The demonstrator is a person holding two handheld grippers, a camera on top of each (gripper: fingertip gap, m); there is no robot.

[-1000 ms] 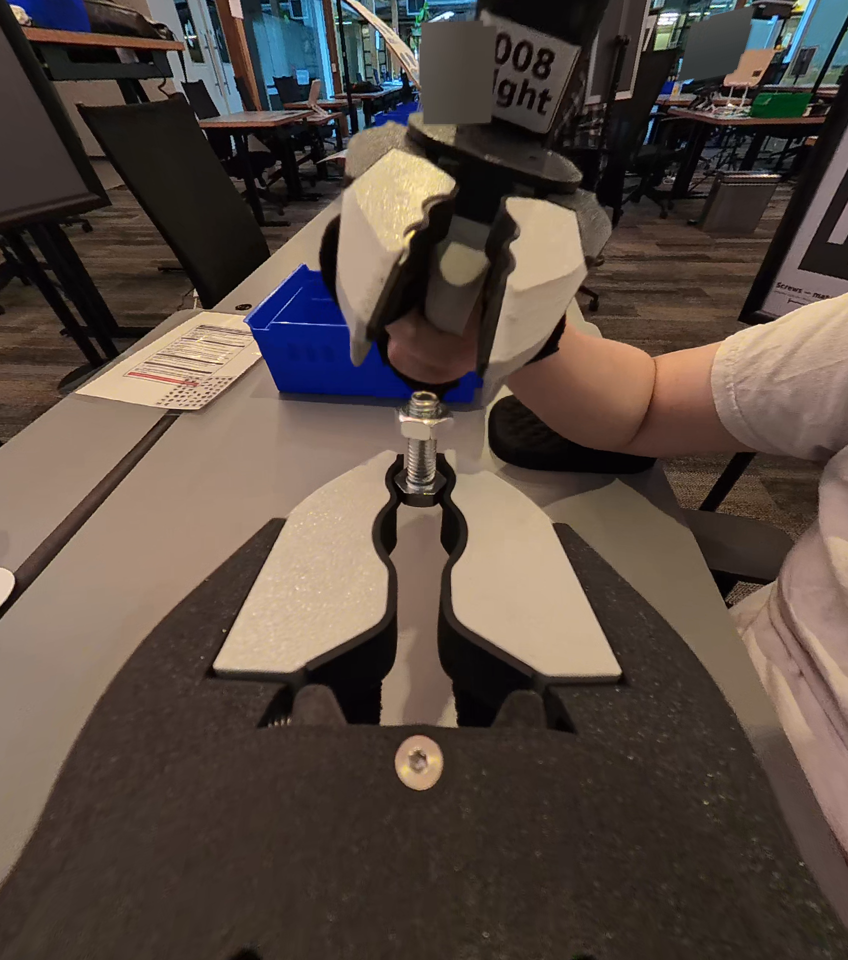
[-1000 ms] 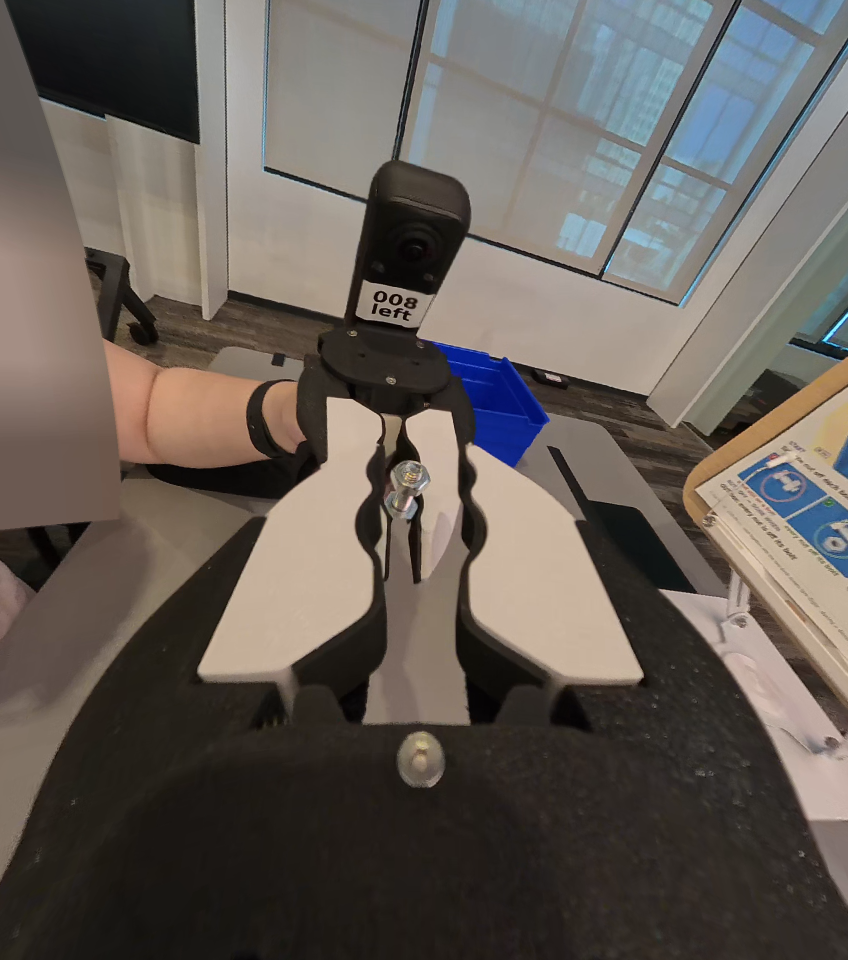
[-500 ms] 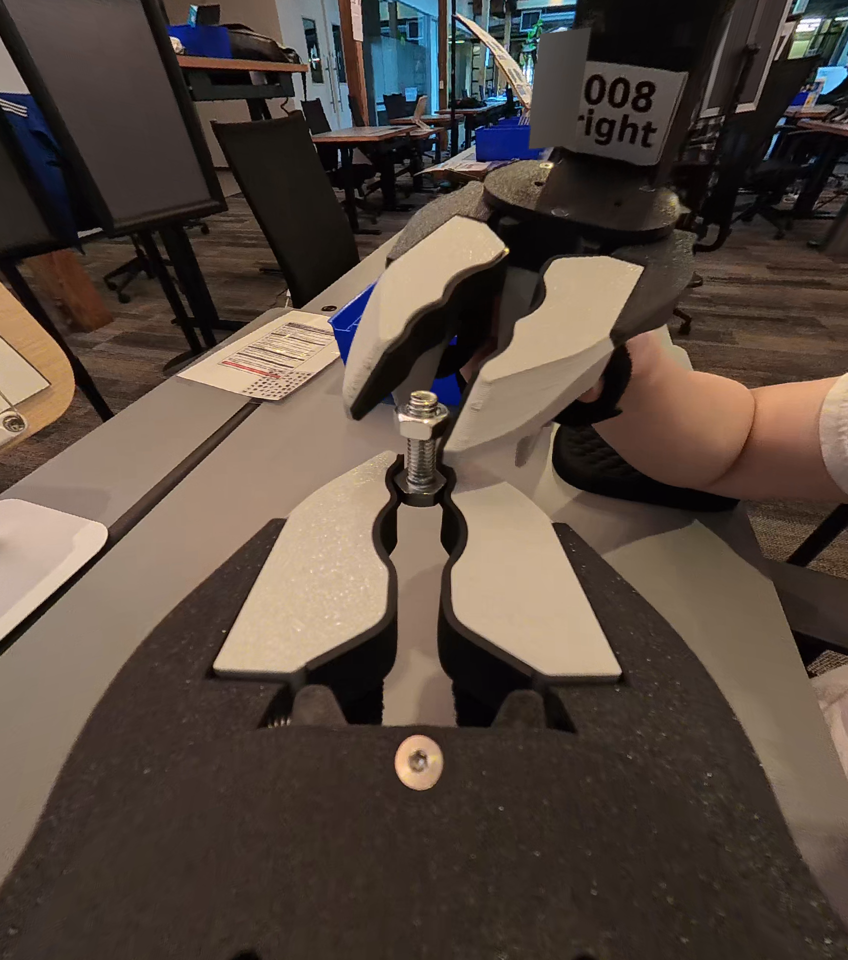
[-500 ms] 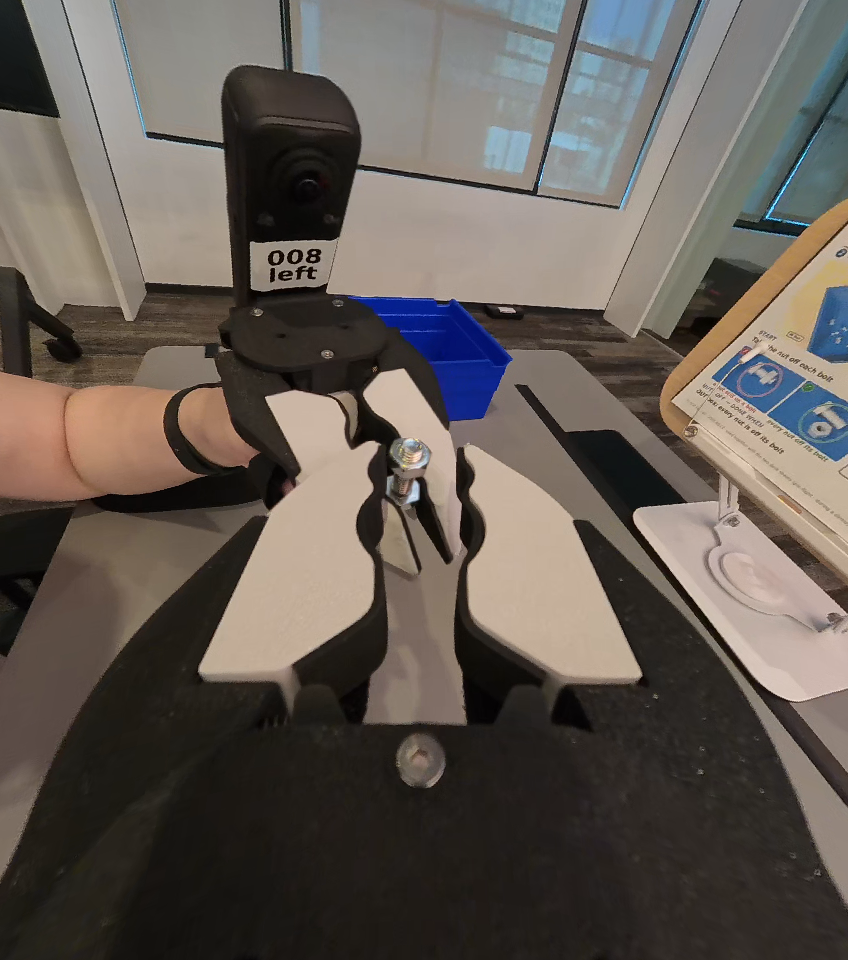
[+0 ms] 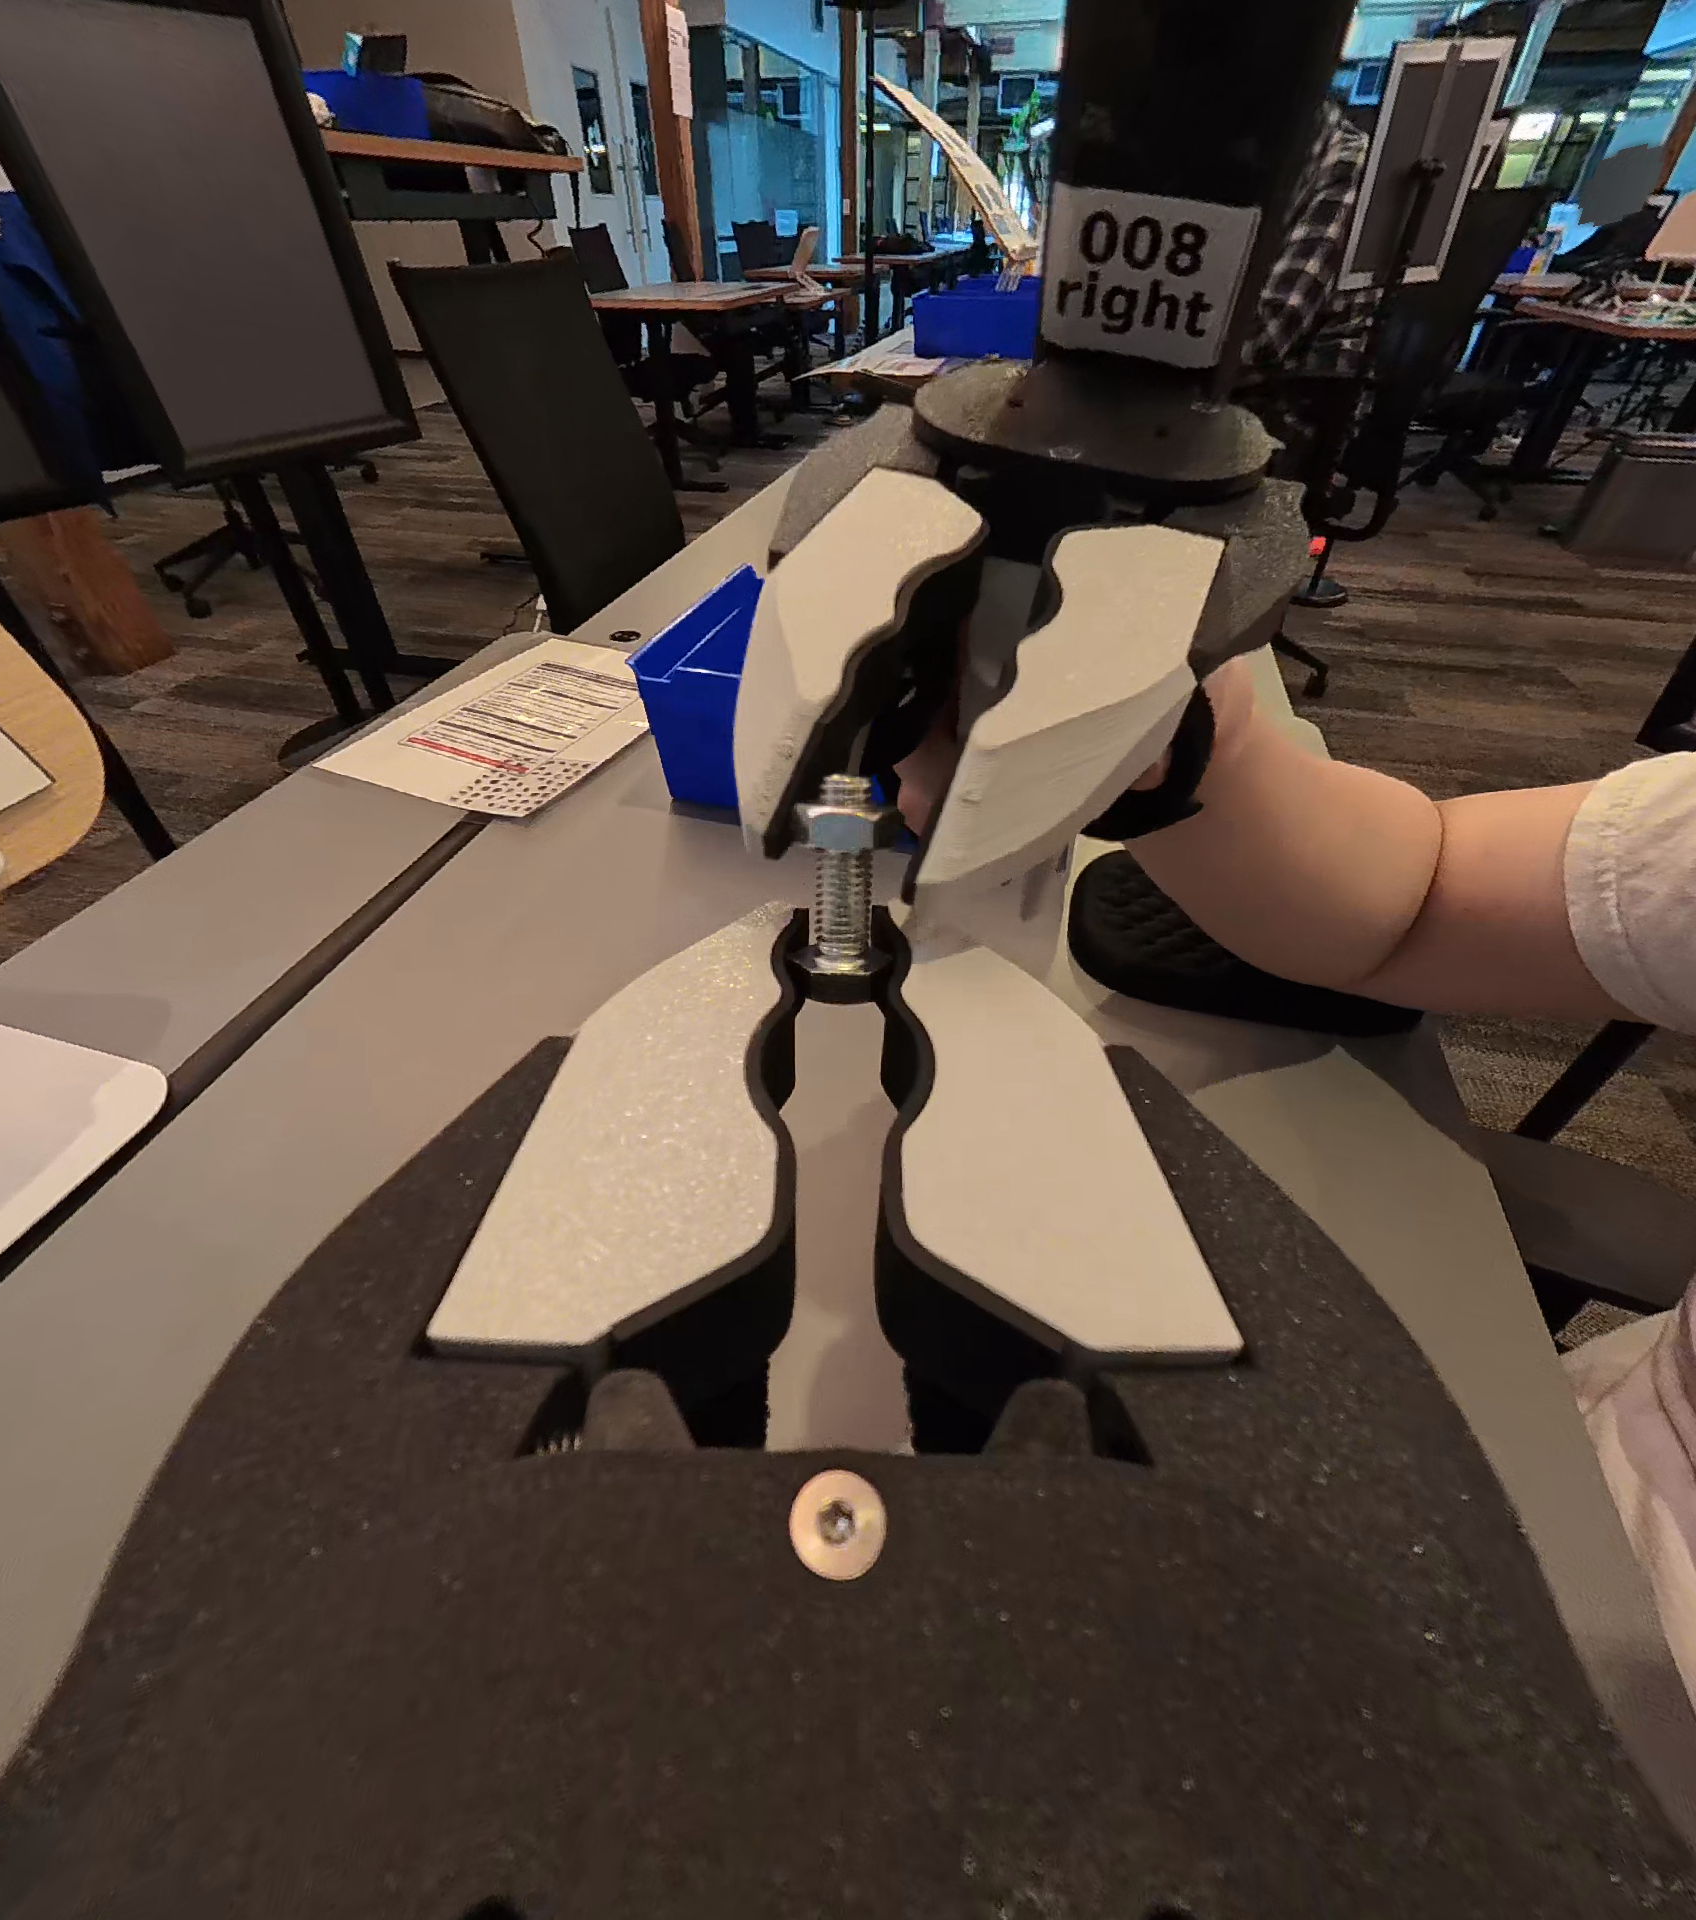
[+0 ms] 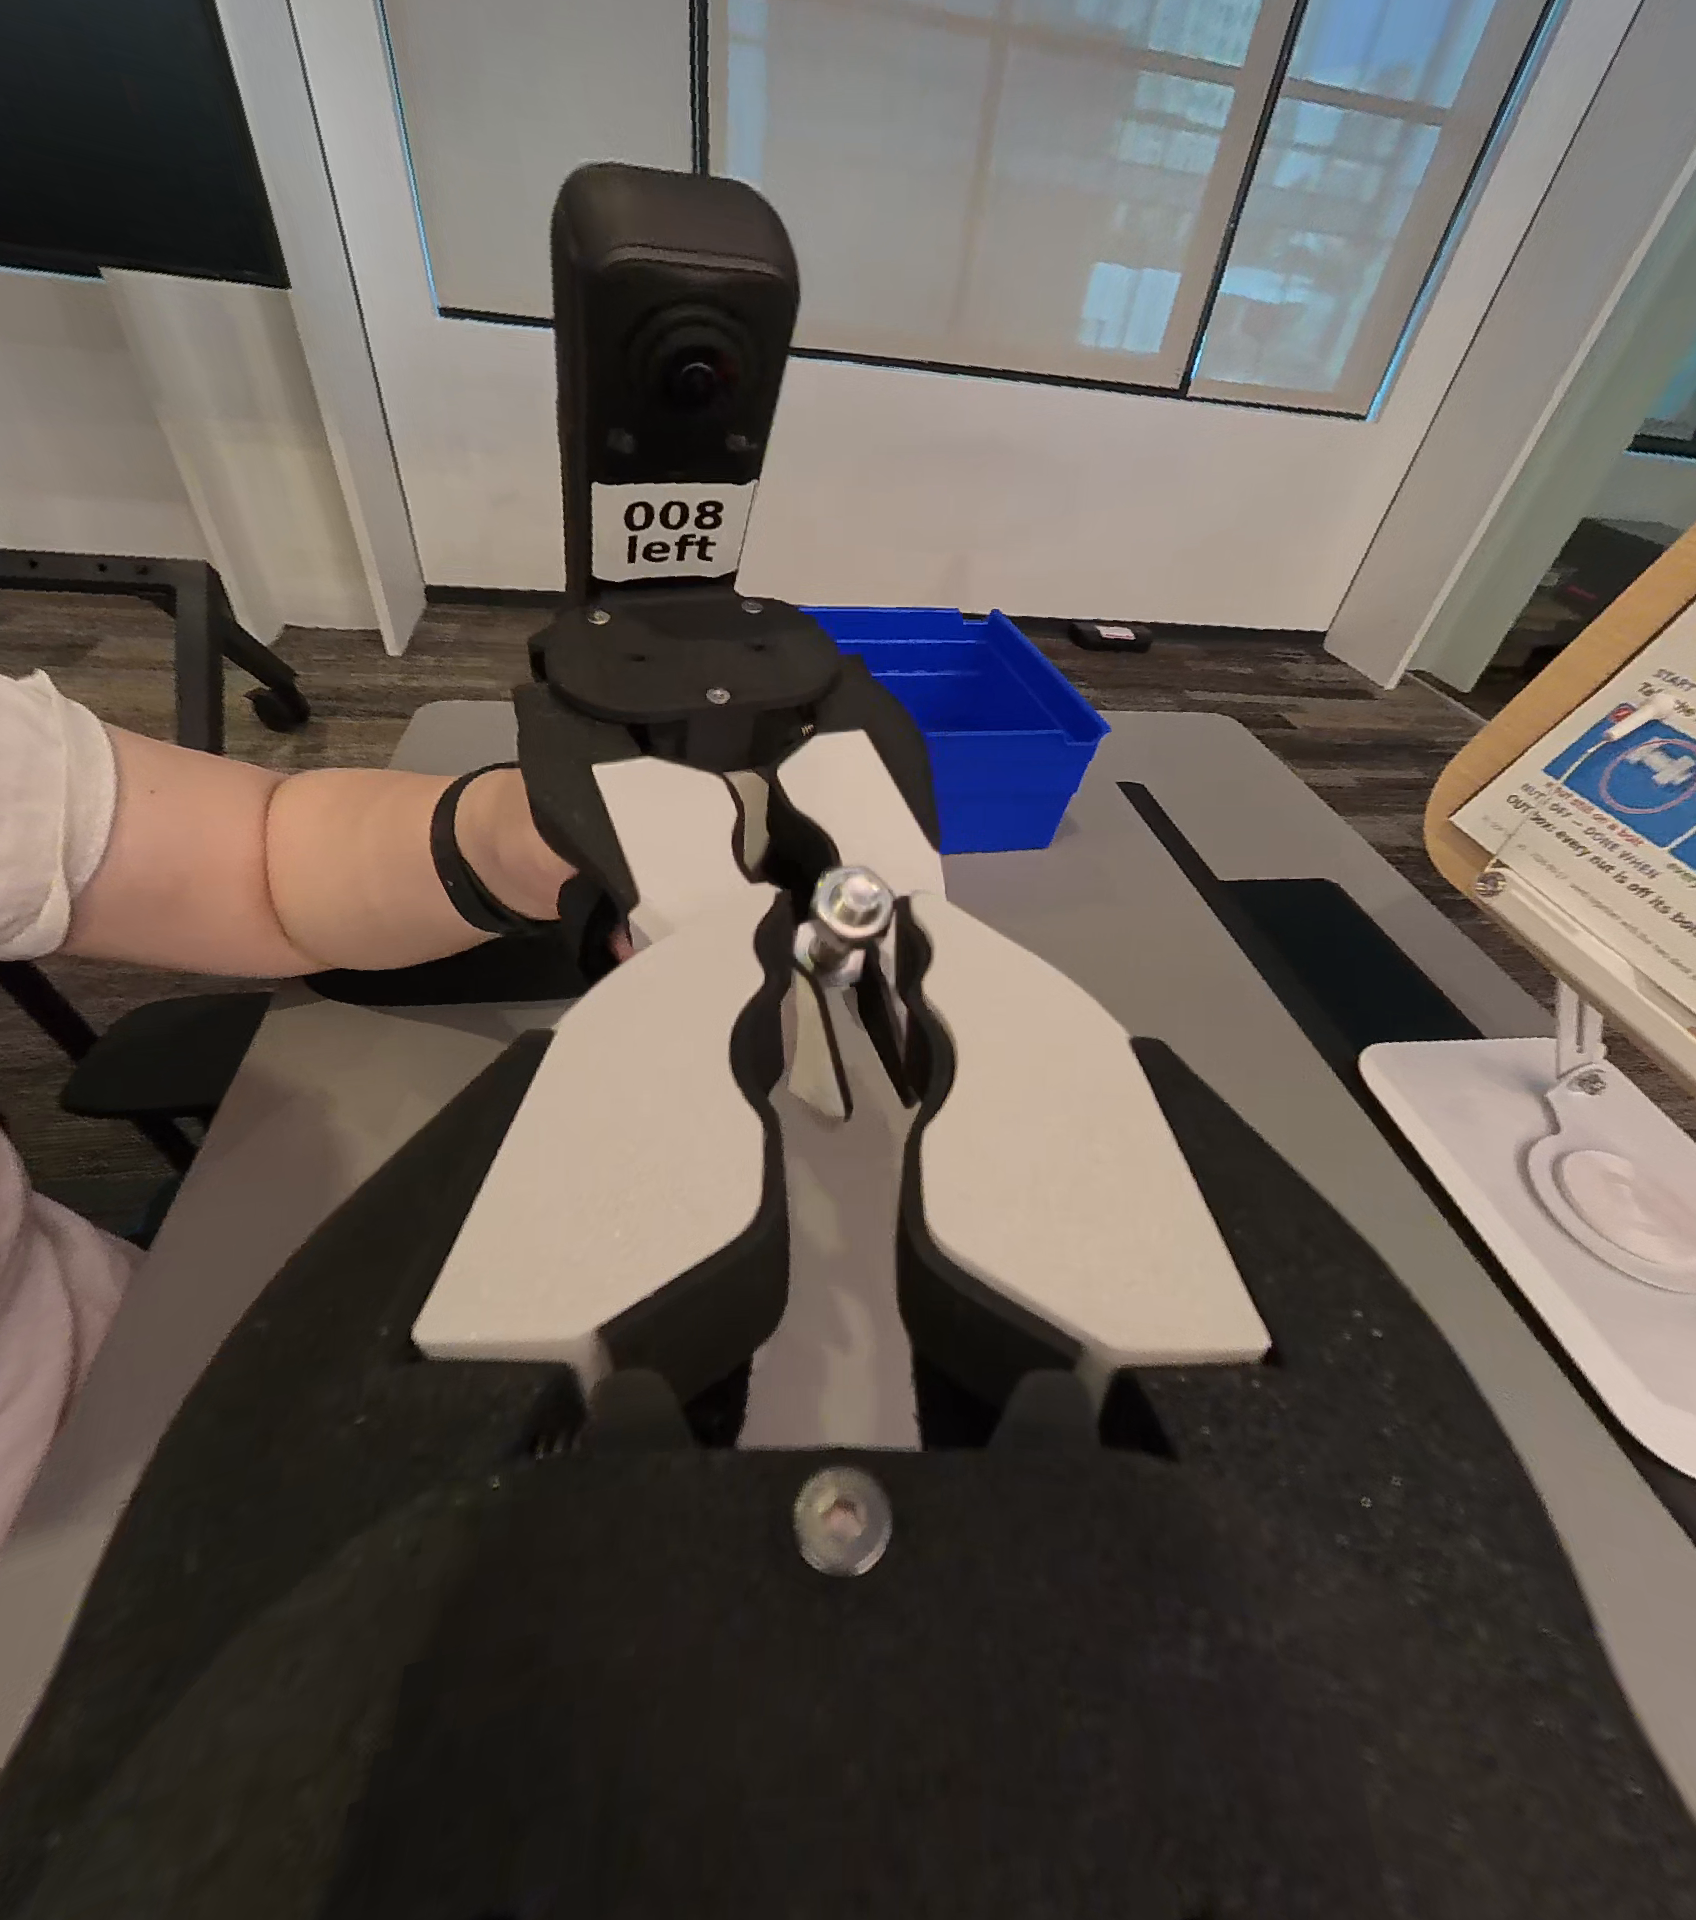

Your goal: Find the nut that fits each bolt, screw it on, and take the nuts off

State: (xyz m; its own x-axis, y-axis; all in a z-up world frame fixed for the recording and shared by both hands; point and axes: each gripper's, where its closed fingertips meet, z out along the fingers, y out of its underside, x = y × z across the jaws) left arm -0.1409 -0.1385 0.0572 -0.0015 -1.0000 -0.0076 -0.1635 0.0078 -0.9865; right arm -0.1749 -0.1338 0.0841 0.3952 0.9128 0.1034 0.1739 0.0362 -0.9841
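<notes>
A silver bolt (image 5: pixel 842 904) stands upright with its head clamped between my left gripper's (image 5: pixel 842 940) fingertips, above the grey table (image 5: pixel 200 1143). A hex nut (image 5: pixel 844 826) sits near the top of its thread. My right gripper (image 5: pixel 844 862) comes down from above and straddles the nut. One finger (image 5: pixel 802 707) touches it and the other stands a sliver off. In the right wrist view the nut (image 6: pixel 849 916) lies between my right gripper's (image 6: pixel 842 925) narrowly parted tips, with the bolt (image 6: pixel 828 966) below it.
A blue bin (image 5: pixel 693 707) stands behind the grippers on the table; it also shows in the right wrist view (image 6: pixel 989 748). A printed sheet (image 5: pixel 511 727) lies beside it. An instruction board (image 6: pixel 1654 831) on a white stand (image 6: pixel 1602 1195) is at the side. A person's forearm (image 5: pixel 1343 894) reaches in. My two grippers' fingertips are within a few centimetres of each other.
My right gripper has come down from above the bolt and now has its tips on either side of the nut. Its jaw width looks the same. My left gripper keeps hold of the bolt.
</notes>
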